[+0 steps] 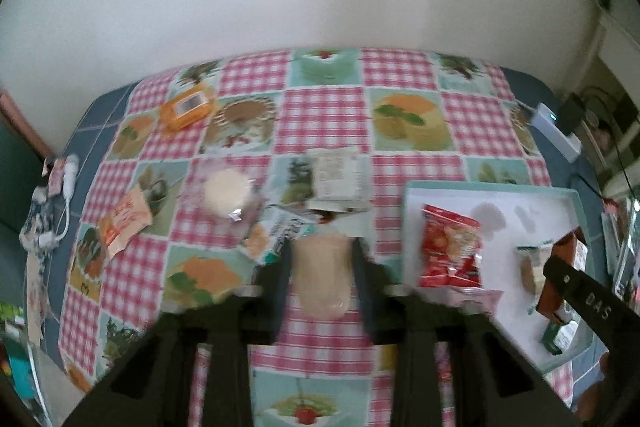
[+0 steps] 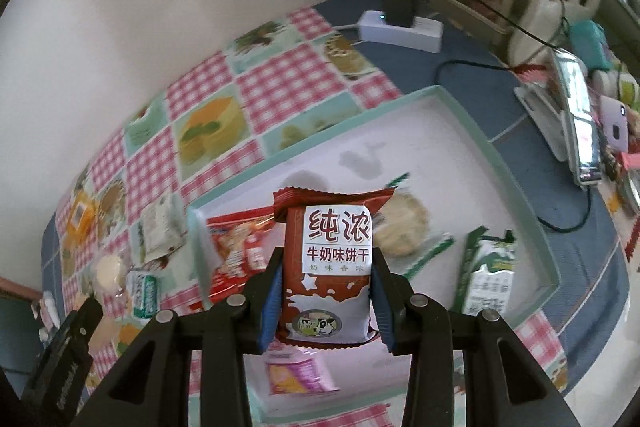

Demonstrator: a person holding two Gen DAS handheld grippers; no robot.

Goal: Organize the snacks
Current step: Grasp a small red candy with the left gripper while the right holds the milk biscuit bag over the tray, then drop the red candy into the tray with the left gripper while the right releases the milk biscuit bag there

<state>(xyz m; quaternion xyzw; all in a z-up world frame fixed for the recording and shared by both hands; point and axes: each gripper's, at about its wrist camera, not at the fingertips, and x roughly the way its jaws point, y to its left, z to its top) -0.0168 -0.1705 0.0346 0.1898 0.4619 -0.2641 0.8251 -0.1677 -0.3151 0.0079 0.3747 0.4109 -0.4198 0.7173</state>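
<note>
Left gripper (image 1: 322, 267): jaws closed on a pale peach snack packet (image 1: 322, 277), one finger pressing each long side; the packet hangs between them above the checked tablecloth (image 1: 328, 115), just left of the tray (image 1: 408, 227)
Right gripper (image 2: 326, 279): blue-padded fingers (image 2: 270, 297) clamped on the lower half of a brown-and-white milk biscuit packet (image 2: 330, 267), held upright with its crimped top edge standing clear of the jaws, above the tray's white floor
Tray: pale green rim, white inside, lying at the right end of the cloth; its far left corner sits on the cloth, its right part on the blue table surface (image 2: 520, 99)
In the tray: a red snack bag (image 1: 450, 247) near the left wall, a round cracker in a clear green-edged wrapper (image 2: 402, 227) near the middle, a green-and-white packet (image 2: 486, 275) toward the right, and a pink packet (image 2: 298, 373) at the near edge, below the right gripper
Still on the cloth: an orange packet (image 1: 188, 107) far left, a small orange sachet (image 1: 122, 223) nearer, a round pale cake in clear wrap (image 1: 228, 193), a white printed packet (image 1: 340, 175) and a small green-and-white packet (image 1: 280, 231), all left of the tray
Beyond the cloth: a white power strip (image 2: 400, 27) with a black adapter (image 2: 398, 1) plugged in, well apart from the tray
Focus: left view is blurred, so print on the peach packet cannot be read
</note>
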